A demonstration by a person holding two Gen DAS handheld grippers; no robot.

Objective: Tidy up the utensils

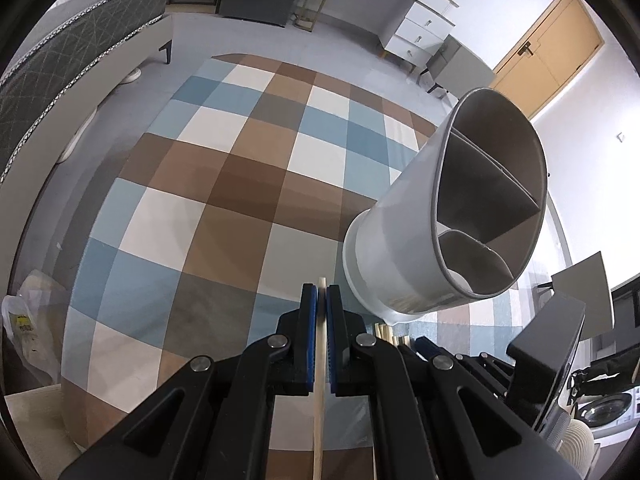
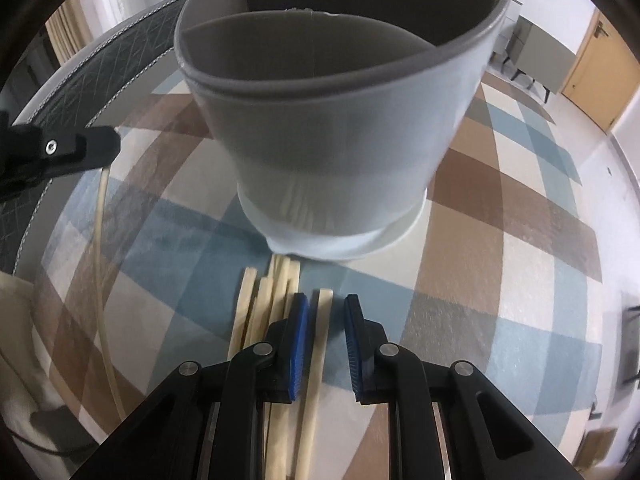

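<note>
My left gripper (image 1: 321, 290) is shut on a single pale wooden chopstick (image 1: 319, 400), which runs up between the blue pads. A white utensil holder (image 1: 460, 208) with a grey rim and inner dividers stands on the round glass table just to its right. In the right wrist view the holder (image 2: 340, 120) fills the top. A bundle of chopsticks (image 2: 260, 312) lies on the glass in front of its base. My right gripper (image 2: 325, 304) straddles one chopstick (image 2: 320, 344). That stick lies against the left pad, with a gap to the right pad. The left gripper's finger (image 2: 100, 148) and its stick show at the left.
A chequered blue, brown and white rug (image 1: 240, 184) lies under the glass table. A grey upholstered bench (image 1: 80, 60) stands at the left, with white drawers (image 1: 420, 28) and a wooden door (image 1: 552, 56) behind. A plastic bag (image 1: 28, 328) sits at the lower left.
</note>
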